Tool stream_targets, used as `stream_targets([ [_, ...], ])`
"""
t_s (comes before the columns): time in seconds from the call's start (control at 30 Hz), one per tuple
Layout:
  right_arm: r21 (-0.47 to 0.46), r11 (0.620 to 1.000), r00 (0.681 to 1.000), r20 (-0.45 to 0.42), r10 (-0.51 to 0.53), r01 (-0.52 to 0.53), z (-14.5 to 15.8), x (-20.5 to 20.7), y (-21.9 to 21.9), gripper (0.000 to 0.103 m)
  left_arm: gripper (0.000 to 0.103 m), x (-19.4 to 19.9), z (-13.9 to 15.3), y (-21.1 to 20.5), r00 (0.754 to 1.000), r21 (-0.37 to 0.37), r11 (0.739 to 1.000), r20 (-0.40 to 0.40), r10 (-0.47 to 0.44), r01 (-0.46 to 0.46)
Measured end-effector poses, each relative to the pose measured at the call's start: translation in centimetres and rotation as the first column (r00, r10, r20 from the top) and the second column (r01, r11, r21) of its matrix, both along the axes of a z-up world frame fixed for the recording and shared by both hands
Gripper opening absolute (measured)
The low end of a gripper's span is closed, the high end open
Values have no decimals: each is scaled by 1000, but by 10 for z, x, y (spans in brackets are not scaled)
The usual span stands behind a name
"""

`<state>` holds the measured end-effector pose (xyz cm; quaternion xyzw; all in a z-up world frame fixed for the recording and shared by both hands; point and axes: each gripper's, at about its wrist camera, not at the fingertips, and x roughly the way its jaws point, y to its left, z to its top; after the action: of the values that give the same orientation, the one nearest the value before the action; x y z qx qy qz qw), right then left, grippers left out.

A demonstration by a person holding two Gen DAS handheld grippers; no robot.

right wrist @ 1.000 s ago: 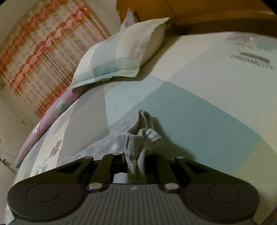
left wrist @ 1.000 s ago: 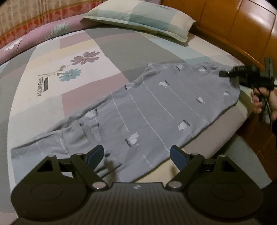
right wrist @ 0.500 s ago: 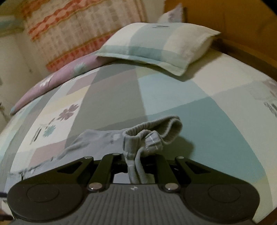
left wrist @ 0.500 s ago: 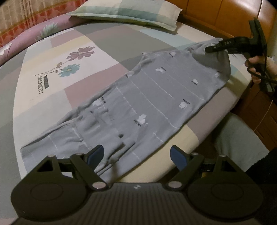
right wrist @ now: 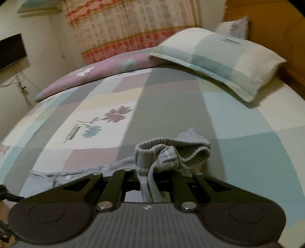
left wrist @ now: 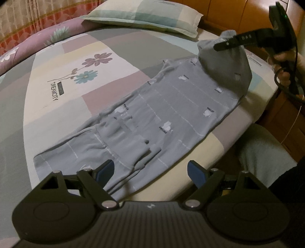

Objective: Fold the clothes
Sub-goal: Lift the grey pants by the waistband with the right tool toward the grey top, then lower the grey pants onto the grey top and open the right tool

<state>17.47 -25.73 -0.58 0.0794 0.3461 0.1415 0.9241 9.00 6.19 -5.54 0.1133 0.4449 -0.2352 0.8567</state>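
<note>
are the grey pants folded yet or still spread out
Mostly spread: the grey pants lie flat along the bed, only the waistband end lifted, pinched in the shut right claw. No fold is laid yet.

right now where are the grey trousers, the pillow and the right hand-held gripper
grey trousers [left wrist: 171,106], left wrist view, flat middle of the leg
pillow [left wrist: 150,18], left wrist view, top face
right hand-held gripper [left wrist: 221,45], left wrist view, closed fingertips

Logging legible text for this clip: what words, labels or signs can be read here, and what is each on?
"DREAMCITY": on the bedsheet, beside the printed flowers.
"DAS": on the right gripper, along its finger.
Small dark words beside the white patches on the grey garment: too small to read.
Dark tag on the pillow: blurred, unreadable.
Small white mark on the left gripper body: a logo, no letters.
</note>
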Motion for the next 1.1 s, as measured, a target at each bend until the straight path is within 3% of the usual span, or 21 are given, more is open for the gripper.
stream_targets([
  [0.47, 46, 973, 974, 26, 224, -225, 29, -3, 88, 11, 84, -9, 1, 28, 999, 11, 999, 16, 45, -45],
  [0.8, 6, 921, 921, 16, 388, -388, 28, -4, 162, 11, 84, -16, -1, 50, 995, 22, 995, 15, 95, -95],
  [1.1, -58, 871, 872, -5, 489, -488, 18, -8, 218, 11, 84, -18, -2, 69, 996, 76, 994, 14, 83, -83],
])
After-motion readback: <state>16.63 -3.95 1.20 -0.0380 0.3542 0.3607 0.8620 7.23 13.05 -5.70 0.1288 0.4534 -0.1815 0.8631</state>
